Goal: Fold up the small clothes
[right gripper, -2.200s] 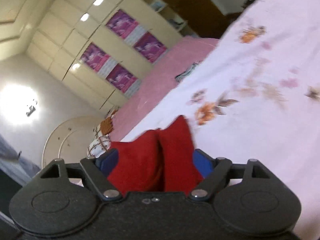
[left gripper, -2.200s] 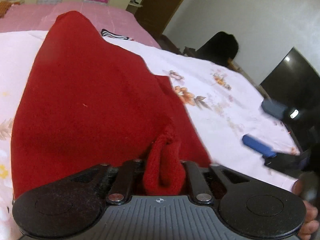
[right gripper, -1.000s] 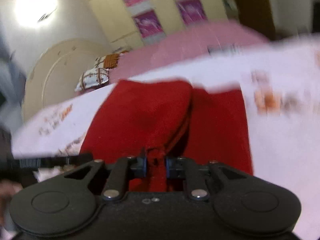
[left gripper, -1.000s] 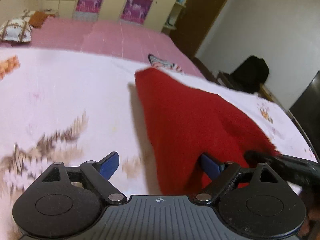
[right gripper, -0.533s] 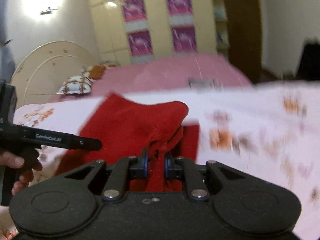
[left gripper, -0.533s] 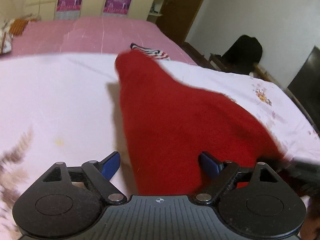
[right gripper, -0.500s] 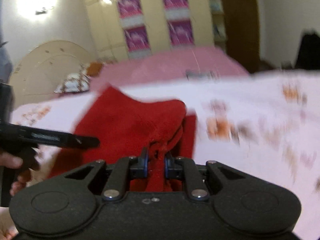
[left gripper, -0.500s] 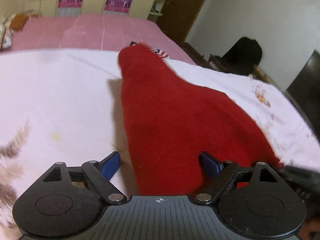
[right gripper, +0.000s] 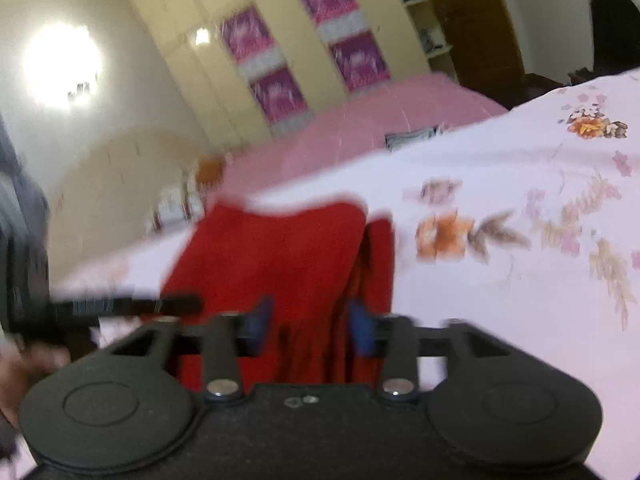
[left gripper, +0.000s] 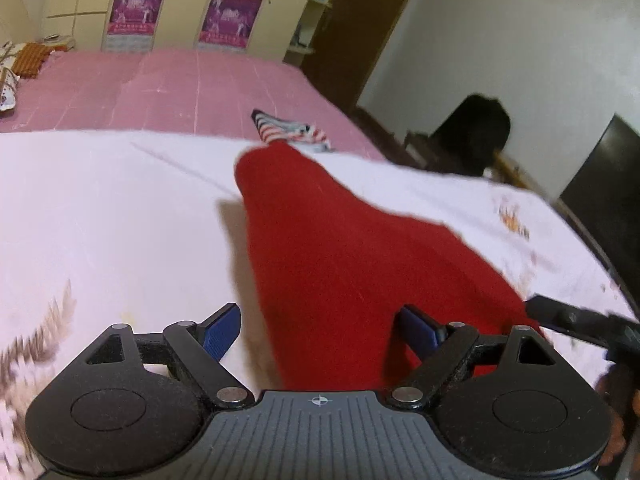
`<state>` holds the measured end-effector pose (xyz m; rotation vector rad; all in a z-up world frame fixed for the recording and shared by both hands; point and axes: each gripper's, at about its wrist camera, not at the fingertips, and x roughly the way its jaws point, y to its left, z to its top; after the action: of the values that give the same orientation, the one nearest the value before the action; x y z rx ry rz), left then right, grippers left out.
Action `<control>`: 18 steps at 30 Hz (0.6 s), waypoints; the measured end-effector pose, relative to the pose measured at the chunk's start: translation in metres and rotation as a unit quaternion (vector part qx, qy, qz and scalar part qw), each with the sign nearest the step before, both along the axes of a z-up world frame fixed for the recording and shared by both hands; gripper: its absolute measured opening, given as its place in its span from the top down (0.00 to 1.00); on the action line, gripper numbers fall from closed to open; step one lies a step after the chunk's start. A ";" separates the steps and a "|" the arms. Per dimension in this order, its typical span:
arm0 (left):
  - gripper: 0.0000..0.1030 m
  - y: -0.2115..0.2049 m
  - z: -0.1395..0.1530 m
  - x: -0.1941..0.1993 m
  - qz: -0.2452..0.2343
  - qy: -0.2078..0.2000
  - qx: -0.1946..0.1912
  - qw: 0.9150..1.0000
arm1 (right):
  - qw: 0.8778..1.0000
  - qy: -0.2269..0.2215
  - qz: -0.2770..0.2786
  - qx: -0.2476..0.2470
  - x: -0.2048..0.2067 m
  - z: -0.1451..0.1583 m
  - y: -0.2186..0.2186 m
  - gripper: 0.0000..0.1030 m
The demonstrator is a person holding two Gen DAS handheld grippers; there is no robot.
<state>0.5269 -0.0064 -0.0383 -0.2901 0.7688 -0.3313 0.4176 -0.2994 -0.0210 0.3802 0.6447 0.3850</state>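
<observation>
mostly blurred: red garment [right gripper: 280,256], near edge hidden

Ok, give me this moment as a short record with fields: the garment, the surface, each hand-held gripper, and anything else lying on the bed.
garment: red garment, lying folded on the sheet
surface: white floral sheet over a pink bed
left hand-held gripper: open, garment edge between its jaws, not pressed
right hand-held gripper: jaws opening, red cloth between them
other item: striped cloth beyond the garment
</observation>
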 end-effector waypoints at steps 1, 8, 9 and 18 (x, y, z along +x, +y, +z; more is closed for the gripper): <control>0.16 0.004 -0.001 0.005 0.004 0.003 -0.002 1.000 | 1.000 0.008 -0.007 0.020 0.012 -0.003 -0.007 0.44; 0.16 0.003 -0.011 0.034 0.001 0.016 -0.002 1.000 | 0.996 0.042 0.019 0.071 0.068 -0.024 -0.003 0.62; 0.16 0.000 -0.011 0.034 0.003 0.016 0.000 1.000 | 0.998 0.034 0.018 0.051 0.066 -0.023 0.002 0.82; 0.10 -0.023 -0.019 0.046 -0.002 0.020 0.037 0.999 | 0.991 -0.049 -0.020 -0.126 0.024 -0.034 0.026 0.90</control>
<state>0.5728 -0.0291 -0.0569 -0.2260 0.8196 -0.2999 0.4416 -0.2732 -0.0553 0.1324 0.5810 0.2778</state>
